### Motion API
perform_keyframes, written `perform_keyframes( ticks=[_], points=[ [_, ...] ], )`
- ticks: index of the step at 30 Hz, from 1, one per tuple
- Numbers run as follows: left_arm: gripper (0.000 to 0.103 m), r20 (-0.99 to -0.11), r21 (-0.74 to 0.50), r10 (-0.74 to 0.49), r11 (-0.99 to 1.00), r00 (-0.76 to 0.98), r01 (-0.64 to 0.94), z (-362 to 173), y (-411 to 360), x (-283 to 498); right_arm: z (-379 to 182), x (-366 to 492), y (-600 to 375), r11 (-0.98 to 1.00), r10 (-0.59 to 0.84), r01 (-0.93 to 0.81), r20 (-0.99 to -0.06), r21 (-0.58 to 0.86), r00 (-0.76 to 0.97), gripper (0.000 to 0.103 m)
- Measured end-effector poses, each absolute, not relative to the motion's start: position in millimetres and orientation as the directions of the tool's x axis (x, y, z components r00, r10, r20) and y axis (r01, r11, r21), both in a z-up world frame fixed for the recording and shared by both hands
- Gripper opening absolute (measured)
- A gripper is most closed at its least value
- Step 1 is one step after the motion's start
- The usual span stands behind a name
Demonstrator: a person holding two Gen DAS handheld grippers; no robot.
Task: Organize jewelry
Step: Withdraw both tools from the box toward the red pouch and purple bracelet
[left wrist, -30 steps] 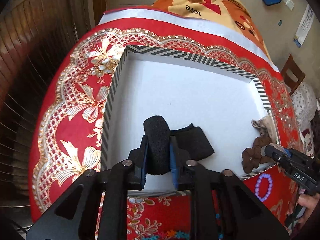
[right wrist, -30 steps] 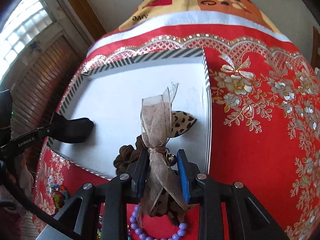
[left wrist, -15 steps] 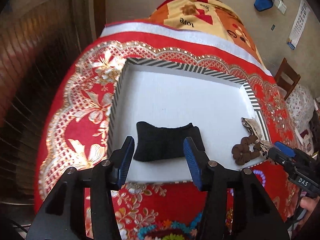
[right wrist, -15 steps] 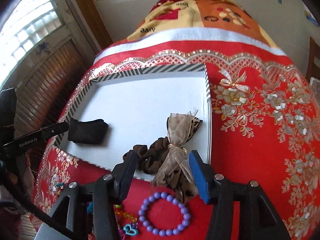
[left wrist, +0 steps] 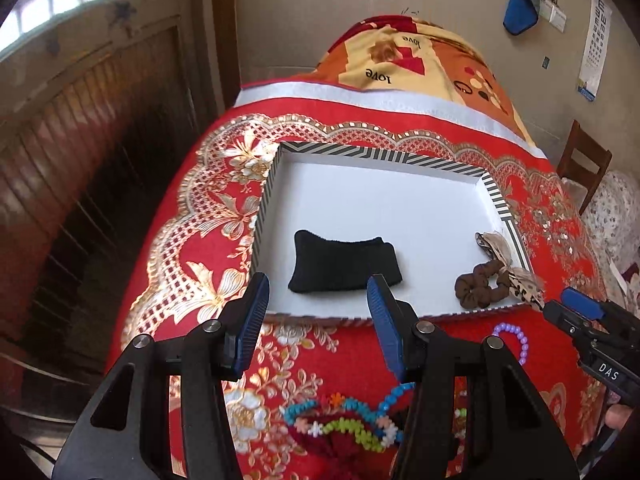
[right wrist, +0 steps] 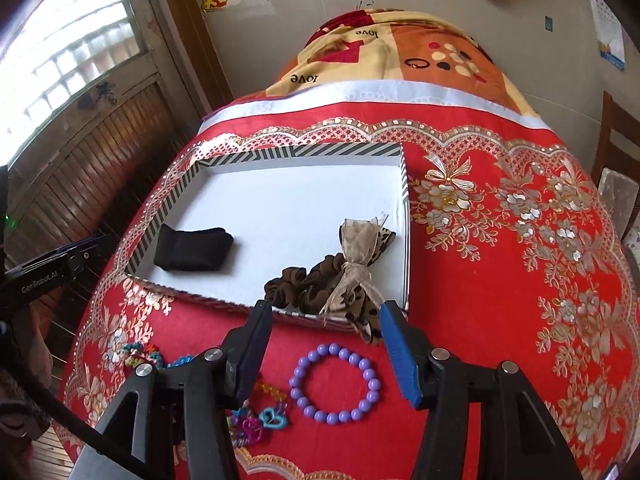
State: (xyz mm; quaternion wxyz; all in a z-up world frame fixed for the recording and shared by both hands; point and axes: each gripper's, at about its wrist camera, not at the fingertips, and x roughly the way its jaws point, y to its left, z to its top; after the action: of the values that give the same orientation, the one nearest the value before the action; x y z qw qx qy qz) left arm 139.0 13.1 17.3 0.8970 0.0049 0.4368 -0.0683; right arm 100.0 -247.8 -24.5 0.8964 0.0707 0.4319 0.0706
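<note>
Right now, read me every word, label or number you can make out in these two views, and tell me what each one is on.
"love": on the orange and yellow blanket past the red cloth, printed upside down.
"DAS": on the side of the right claw.
"GenRobot.AI": on the side of the left claw.
Wall chart: rows of symbols, too small to read.
Small wall stickers: unreadable.

A tray (right wrist: 405,216) sits on the tablecloth (right wrist: 500,280). In the tray, a folded band (right wrist: 192,249) lies at the near left corner and a scrunchie (right wrist: 308,286) at the near right corner (its bow (right wrist: 360,256) drapes over the near rim). Before the tray, on the cloth, lies a bead bracelet (right wrist: 335,383), with a heap of plastic chains (right wrist: 256,416) to its left.
</note>
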Motion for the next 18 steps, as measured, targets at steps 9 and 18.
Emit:
perform_keyframes(
  ticks=[9,18],
  points=[
    [0.051,-0.762,-0.044,-0.098,0.994,0.641,0.099,30,12,103,-15,73,-242,0.979,0.198,-0.098,-0.751,0.177,0.63,0.059],
    [0.051,-0.762,-0.056,-0.095,0.995,0.64,0.08,34,11,70,-10,46,-246,0.976,0.215,-0.121,-0.742,0.179,0.635,0.062]
  ],
)
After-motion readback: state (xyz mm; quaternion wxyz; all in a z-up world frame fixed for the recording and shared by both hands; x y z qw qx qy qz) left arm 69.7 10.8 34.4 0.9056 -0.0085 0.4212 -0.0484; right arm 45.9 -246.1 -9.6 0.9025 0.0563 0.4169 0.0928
